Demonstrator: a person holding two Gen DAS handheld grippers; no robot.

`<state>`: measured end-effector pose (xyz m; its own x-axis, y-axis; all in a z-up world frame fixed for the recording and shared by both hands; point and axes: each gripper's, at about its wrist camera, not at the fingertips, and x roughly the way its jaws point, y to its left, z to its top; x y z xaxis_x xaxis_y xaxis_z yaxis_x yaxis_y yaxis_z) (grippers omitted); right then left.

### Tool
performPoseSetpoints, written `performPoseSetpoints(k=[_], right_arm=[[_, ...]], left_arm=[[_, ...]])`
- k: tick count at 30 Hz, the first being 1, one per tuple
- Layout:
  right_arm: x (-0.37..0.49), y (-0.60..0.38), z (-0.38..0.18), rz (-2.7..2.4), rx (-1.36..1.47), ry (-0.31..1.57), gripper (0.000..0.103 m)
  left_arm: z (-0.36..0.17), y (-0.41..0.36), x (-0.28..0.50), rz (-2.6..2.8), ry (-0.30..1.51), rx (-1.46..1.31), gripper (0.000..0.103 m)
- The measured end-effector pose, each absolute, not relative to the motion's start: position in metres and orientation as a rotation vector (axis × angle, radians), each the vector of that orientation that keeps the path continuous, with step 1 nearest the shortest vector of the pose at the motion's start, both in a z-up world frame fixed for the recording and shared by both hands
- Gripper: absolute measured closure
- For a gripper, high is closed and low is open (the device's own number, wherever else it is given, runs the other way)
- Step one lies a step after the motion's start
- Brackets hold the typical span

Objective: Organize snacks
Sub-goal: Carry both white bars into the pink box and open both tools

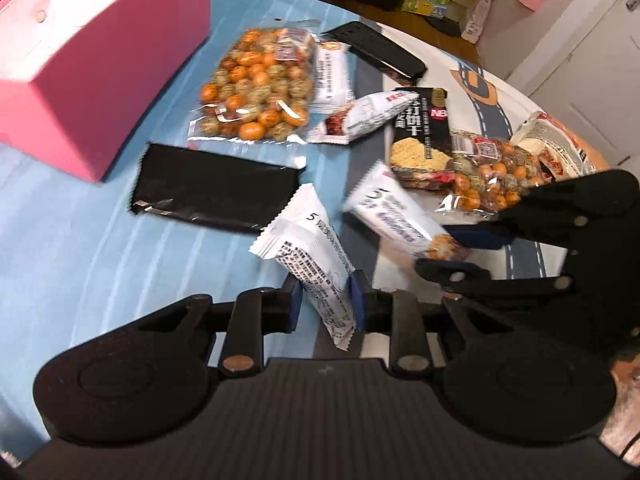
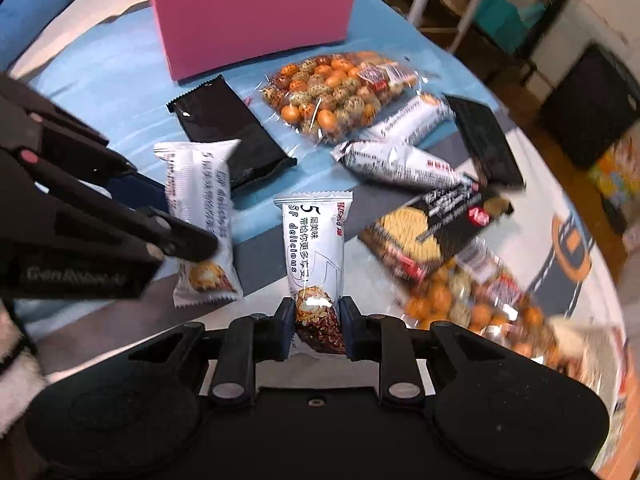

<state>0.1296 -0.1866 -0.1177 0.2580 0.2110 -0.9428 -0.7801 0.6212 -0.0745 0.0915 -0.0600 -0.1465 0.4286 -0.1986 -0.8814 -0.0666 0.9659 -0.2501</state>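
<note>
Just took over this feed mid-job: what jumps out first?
Each gripper grips a white snack bar: the left gripper one, the right gripper another. A pink box stands at the table's far side, a bag of orange coated nuts before it.

The flat-sided pink cardboard box (image 2: pixel 256 20) is plain pink outside, white inside. The cloth-covered table (image 1: pixel 100 240) is light blue with paler streaks — a grey road print with white dashes runs across its white part. The clear plastic bag of coated nuts (image 1: pixel 256 84) shows orange and speckled beige balls. The glossy black foil packet (image 1: pixel 216 186) is unmarked, and the white snack-bar wrapper (image 2: pixel 314 240) carries dark lettering — a brown nutty picture at one end
</note>
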Motion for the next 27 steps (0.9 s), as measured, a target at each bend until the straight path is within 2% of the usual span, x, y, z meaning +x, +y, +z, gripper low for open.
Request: performPoseSetpoints(k=[12, 27], right_arm=[[0.113, -0.189, -0.088, 0.688, -0.444, 1.1, 0.075], [0.082, -0.182, -0.064, 0.721, -0.373, 1.089, 0.075]], left_arm=[[-0.125, -0.026, 0.059, -0.043, 1.09, -0.267, 0.082], [-0.087, -0.001, 0.014, -0.047, 1.015, -0.293, 0.082]])
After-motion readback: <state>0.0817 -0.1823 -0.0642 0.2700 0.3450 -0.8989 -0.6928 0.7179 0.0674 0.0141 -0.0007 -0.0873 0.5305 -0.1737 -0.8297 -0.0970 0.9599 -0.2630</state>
